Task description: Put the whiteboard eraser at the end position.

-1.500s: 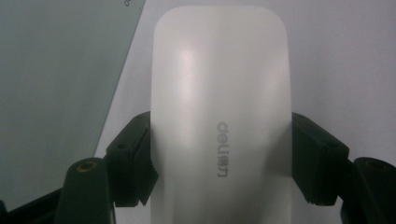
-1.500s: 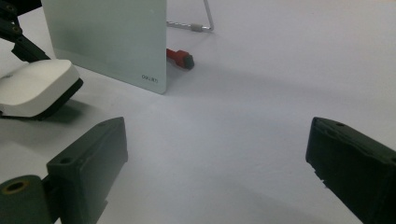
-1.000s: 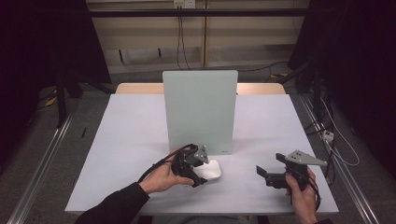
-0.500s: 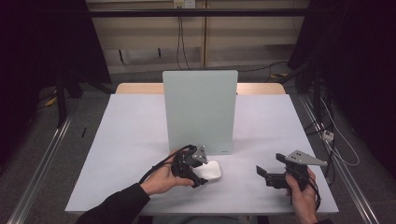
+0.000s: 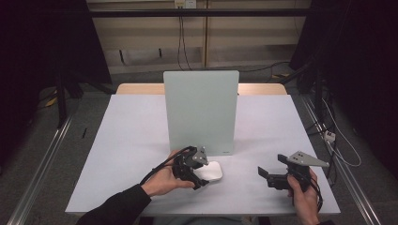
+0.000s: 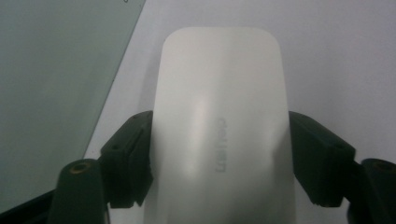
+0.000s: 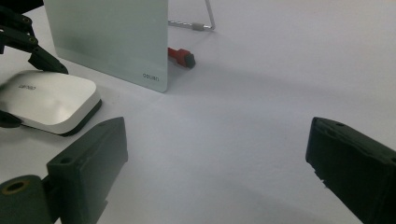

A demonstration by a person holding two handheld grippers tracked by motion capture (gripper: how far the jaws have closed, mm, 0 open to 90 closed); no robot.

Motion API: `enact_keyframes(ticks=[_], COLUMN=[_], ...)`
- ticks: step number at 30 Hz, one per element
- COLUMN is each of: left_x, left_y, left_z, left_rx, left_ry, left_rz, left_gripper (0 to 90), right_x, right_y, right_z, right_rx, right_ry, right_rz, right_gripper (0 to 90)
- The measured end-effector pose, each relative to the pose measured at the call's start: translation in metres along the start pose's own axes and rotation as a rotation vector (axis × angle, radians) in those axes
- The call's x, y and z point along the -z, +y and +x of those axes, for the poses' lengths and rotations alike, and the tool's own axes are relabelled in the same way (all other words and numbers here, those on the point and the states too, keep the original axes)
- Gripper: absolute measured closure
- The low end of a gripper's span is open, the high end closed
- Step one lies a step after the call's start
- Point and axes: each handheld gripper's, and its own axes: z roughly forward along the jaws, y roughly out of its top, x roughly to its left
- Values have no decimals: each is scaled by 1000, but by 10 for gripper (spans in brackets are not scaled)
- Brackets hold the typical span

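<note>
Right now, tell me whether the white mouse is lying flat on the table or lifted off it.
Lying flat: the white mouse rests its dark underside on the table, between the left gripper fingers.

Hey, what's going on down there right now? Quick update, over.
Left gripper jaws just opening, astride the mouse on the table. Right gripper open, empty. Board stands just behind the mouse.

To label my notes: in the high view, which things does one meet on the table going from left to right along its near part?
left gripper → white mouse → right gripper
</note>
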Motion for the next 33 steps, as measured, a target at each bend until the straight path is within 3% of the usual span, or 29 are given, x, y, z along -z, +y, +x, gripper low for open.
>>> enact_keyframes(ticks=[3,5,7,10,11,13,18,23,25,28,33], left_x=[2,4,6,8,10,15,22,33,40,46,55], left_y=[1,1,1,1,1,1,-3,-5,-6,-9,-12], left_z=[0,0,0,0,1,2,11,19,21,24,24], left_rx=[0,5,6,31,26,31,96,180,185,204,214], left_ry=[-7,11,-6,14,1,18,56,135,180,190,217], left_rz=[-10,-37,-50,-62,-78,-104,-139,-220,-239,-298,-344], left_gripper=[211,180,138,65,66,70,64,67,67,67,62], right_x=[0,0,0,-1,-1,-1,-2,-2,-1,-1,-1], right_y=[0,0,0,0,0,0,1,0,0,0,0], right_z=[0,0,0,0,0,0,0,-1,-1,-1,0], right_rx=[-1,-1,-1,-1,-3,-6,-7,-7,-8,-7,-6], right_ry=[0,0,1,2,2,3,6,5,2,1,-3], right_rz=[0,0,1,2,2,2,2,2,3,2,3], right_gripper=[54,54,54,54,54,54,55,55,55,55,56])
